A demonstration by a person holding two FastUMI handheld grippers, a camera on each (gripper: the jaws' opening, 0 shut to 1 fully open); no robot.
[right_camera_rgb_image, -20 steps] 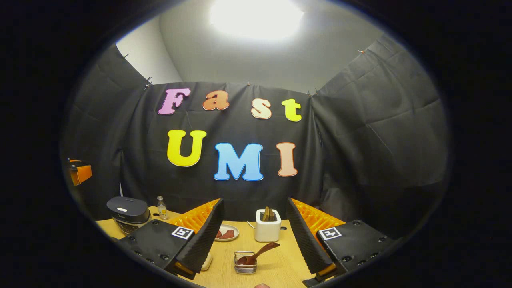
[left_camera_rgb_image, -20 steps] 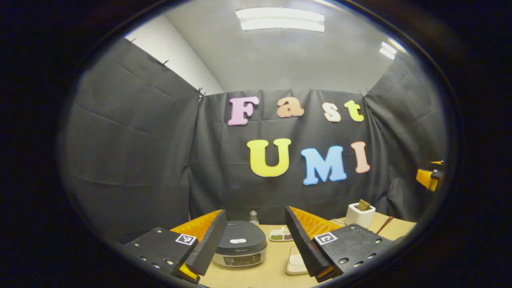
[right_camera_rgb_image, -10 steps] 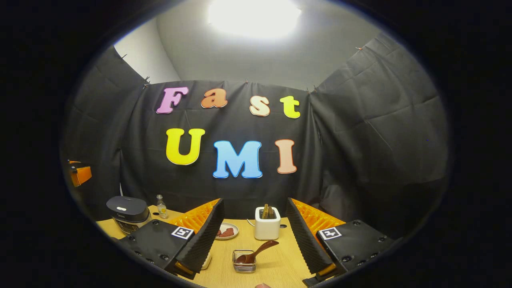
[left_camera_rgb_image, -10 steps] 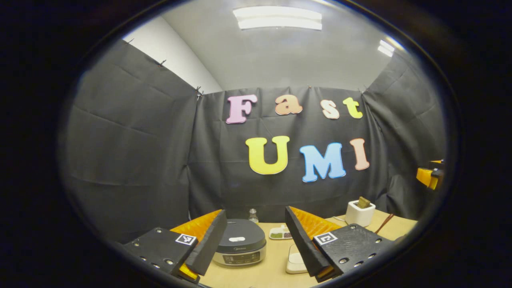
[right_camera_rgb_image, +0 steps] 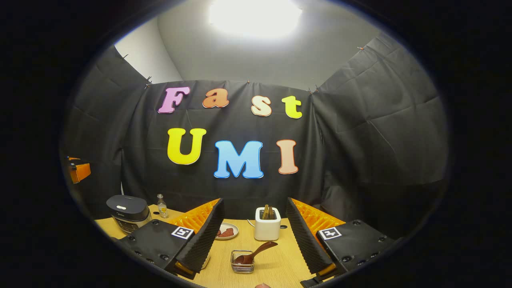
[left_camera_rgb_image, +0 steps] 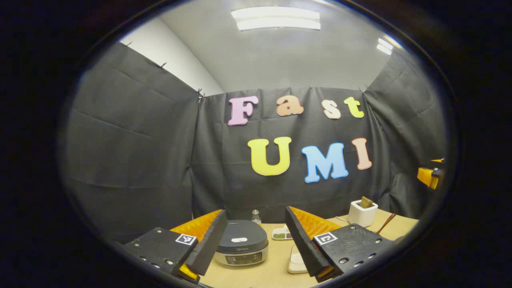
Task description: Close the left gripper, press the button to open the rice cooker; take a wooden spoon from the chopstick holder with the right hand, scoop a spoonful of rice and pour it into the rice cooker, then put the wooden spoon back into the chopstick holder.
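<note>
While nothing is gripped yet, this reads as the very start: step 1, closing the L jaws, not yet done.

L gripper (left_camera_rgb_image: 255,244): jaws wide open, empty; hangs above the table (left_camera_rgb_image: 272,272), aimed at the cooker.
Cooker (left_camera_rgb_image: 241,248): lid shut, sits on the table framed between the L fingers, well apart from them. Also seen far left in the right gripper view (right_camera_rgb_image: 128,213).
Button (left_camera_rgb_image: 239,240): prob. the pale oval on the lid top; can't be sure at this size.
R gripper (right_camera_rgb_image: 254,244): jaws open, empty; held above the table, facing the holder.
Holder (right_camera_rgb_image: 267,229): white box at the back, wooden handles sticking out the top; which one is the spoon, can't tell. In the left gripper view it sits far right (left_camera_rgb_image: 362,213).
Basket (right_camera_rgb_image: 242,262): small wire one nearer the R gripper, w/ a dark spoon (right_camera_rgb_image: 256,253) leaning in it, handle up to the right.
Rice: not clearly visible; maybe in that basket, too small to tell.
Others: small bottle (left_camera_rgb_image: 256,217) behind the cooker; plate (right_camera_rgb_image: 227,231) left of the holder.
Next (my read): shut the L jaws fully, then go fwd and down so the closed tips land square on the button. R waits till the lid pops.
</note>
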